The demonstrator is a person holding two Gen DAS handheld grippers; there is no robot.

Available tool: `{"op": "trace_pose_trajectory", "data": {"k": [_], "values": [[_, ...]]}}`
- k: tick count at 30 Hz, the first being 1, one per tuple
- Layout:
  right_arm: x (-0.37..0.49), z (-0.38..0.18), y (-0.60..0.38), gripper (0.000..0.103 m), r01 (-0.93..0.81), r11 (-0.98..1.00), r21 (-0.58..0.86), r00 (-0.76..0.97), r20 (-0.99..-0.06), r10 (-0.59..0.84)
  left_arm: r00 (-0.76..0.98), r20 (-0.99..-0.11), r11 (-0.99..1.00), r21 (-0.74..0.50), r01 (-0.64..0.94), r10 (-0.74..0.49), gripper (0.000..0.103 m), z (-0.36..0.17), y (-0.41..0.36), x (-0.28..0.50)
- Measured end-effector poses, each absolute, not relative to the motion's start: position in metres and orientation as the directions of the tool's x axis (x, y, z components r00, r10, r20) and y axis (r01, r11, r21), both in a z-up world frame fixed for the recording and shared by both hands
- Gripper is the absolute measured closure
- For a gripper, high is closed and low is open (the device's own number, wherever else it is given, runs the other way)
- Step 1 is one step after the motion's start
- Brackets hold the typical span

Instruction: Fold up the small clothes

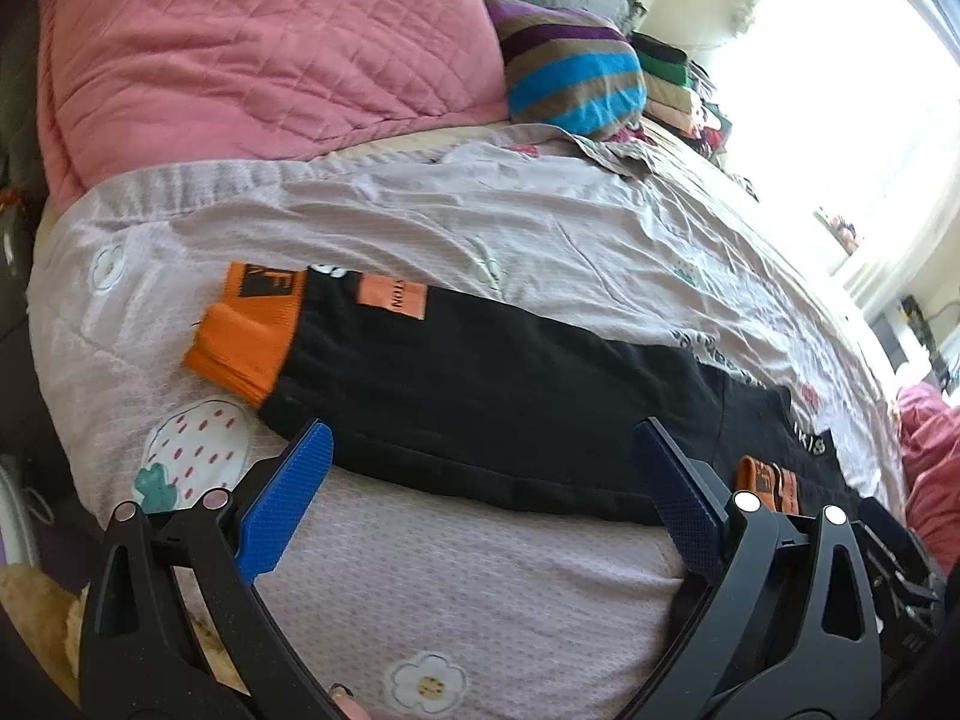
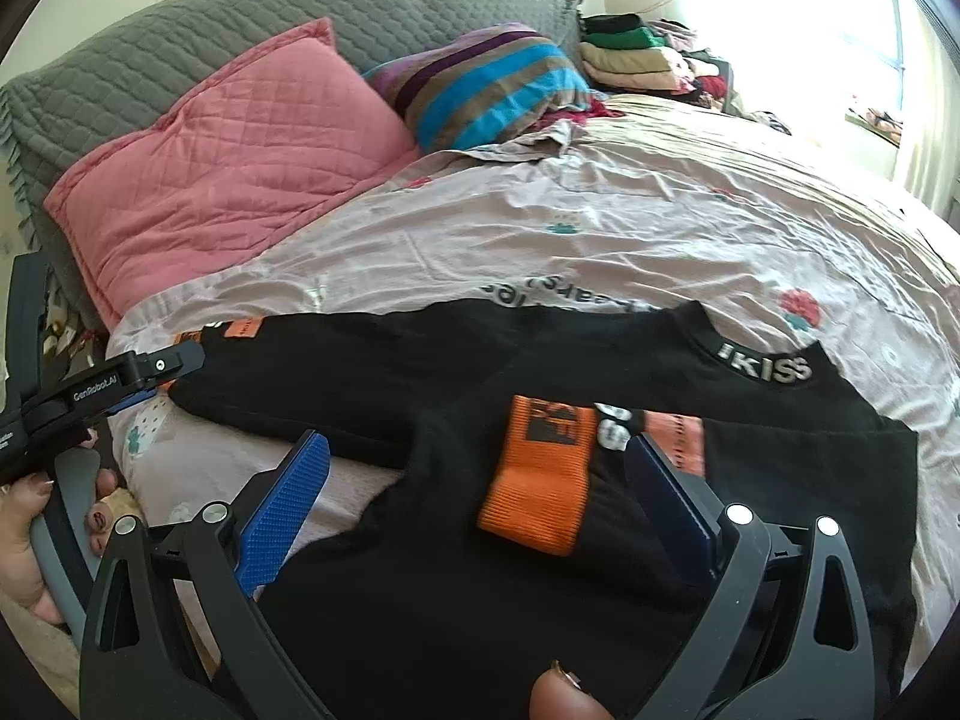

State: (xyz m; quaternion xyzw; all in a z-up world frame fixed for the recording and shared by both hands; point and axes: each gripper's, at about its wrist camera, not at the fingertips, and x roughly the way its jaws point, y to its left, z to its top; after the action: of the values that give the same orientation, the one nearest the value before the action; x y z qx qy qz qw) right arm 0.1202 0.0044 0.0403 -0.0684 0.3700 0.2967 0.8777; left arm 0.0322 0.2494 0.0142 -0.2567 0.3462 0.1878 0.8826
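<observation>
A small black sweater (image 2: 456,588) with orange cuffs lies on the bed. One sleeve (image 1: 480,396) stretches out to the left, ending in an orange cuff (image 1: 246,336). The other sleeve is folded over the body, its orange cuff (image 2: 537,480) lying on the chest below the collar lettered "KISS" (image 2: 765,367). My left gripper (image 1: 483,456) is open and empty, just above the near edge of the outstretched sleeve. My right gripper (image 2: 477,468) is open and empty, hovering over the folded cuff. The left gripper also shows at the left of the right wrist view (image 2: 138,381).
The bed has a pale pink printed sheet (image 1: 456,588). A pink quilted pillow (image 2: 228,162) and a striped cushion (image 2: 486,84) lie at the head against a grey headboard cover (image 2: 252,6). Stacked folded clothes (image 2: 630,54) sit at the far corner near a bright window.
</observation>
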Motion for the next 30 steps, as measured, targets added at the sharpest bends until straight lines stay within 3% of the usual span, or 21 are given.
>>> {"op": "trace_pose_trajectory", "data": {"k": [13, 26, 28, 30], "values": [[0.113, 0.03, 0.058, 0.005, -0.654, 0.754, 0.056, 0.512, -0.702, 0.496, 0.676, -0.717, 0.733, -0.366, -0.573, 0.17, 0.01, -0.003, 0.282, 0.021], [0.113, 0.014, 0.05, 0.005, -0.643, 0.761, 0.083, 0.488, -0.722, 0.491, 0.687, -0.694, 0.591, -0.469, -0.657, 0.213, 0.01, -0.033, 0.327, 0.024], [0.114, 0.013, 0.049, 0.005, -0.639, 0.765, 0.086, 0.487, -0.725, 0.488, 0.69, -0.685, 0.588, -0.466, -0.661, 0.233, 0.015, -0.032, 0.332, 0.029], [0.114, 0.012, 0.047, 0.005, -0.635, 0.768, 0.087, 0.487, -0.726, 0.485, 0.686, -0.683, 0.579, -0.463, -0.671, 0.249, 0.036, -0.032, 0.337, 0.034]]}}
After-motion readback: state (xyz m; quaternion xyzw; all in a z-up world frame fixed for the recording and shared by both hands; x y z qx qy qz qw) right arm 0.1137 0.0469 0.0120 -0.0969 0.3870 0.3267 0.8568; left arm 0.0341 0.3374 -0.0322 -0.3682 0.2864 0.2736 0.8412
